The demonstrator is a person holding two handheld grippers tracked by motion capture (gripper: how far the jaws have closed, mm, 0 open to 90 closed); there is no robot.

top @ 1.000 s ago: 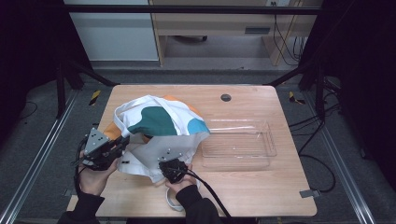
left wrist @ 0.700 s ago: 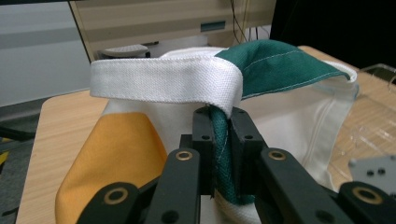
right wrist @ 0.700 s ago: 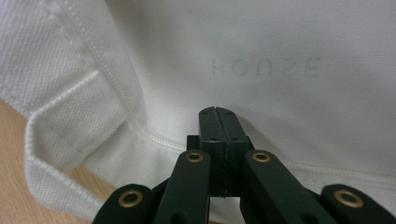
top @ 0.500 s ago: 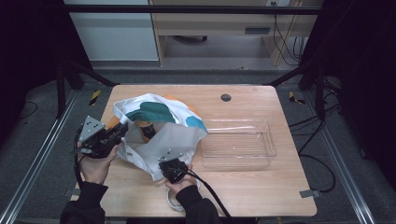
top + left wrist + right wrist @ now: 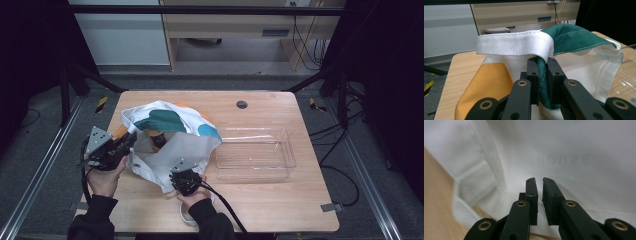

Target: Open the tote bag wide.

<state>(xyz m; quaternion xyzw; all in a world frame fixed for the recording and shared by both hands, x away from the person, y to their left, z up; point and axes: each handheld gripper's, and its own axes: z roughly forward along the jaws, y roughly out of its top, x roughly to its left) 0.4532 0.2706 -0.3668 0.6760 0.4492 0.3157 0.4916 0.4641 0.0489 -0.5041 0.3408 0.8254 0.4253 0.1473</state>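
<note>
My left gripper [image 5: 541,72] clamps the tote bag's [image 5: 170,135] green rim (handle draped above); my right gripper [image 5: 539,195] pinches its white fabric.

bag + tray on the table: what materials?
Tote bag: looks like woven cotton canvas, matte; the left gripper view shows coarse weave and stitched seams on its webbing handle. Tray: seemingly clear hard plastic, glossy; the wood-look table shows through it, edges catch light.
</note>
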